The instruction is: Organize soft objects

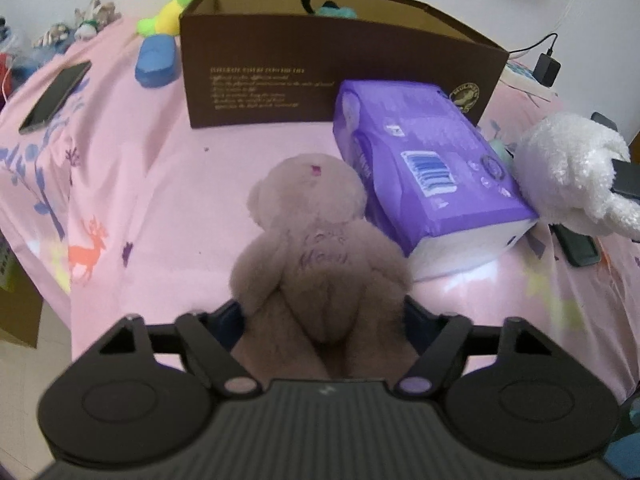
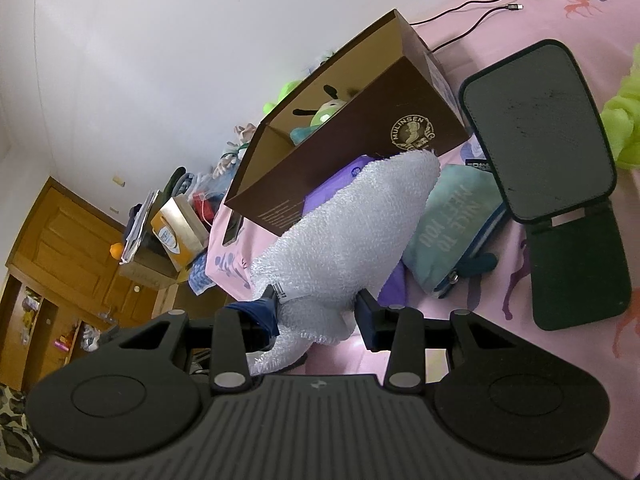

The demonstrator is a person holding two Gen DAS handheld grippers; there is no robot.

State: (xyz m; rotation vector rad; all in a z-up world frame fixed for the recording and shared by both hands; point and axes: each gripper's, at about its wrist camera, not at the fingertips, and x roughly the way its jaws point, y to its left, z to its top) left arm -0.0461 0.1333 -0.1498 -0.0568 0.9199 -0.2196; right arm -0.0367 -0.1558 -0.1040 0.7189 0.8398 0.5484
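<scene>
Brown teddy bear (image 1: 316,248) between left gripper (image 1: 324,316) fingers, grip unclear – head toward frame top; right gripper (image 2: 320,312) clamps white plush (image 2: 352,232) – angled upper right

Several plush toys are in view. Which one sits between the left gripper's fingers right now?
The brown teddy bear, its lower body between the left gripper fingers. The white plush is in the right gripper, and the green and yellow plush lies far off beside the brown box.
</scene>
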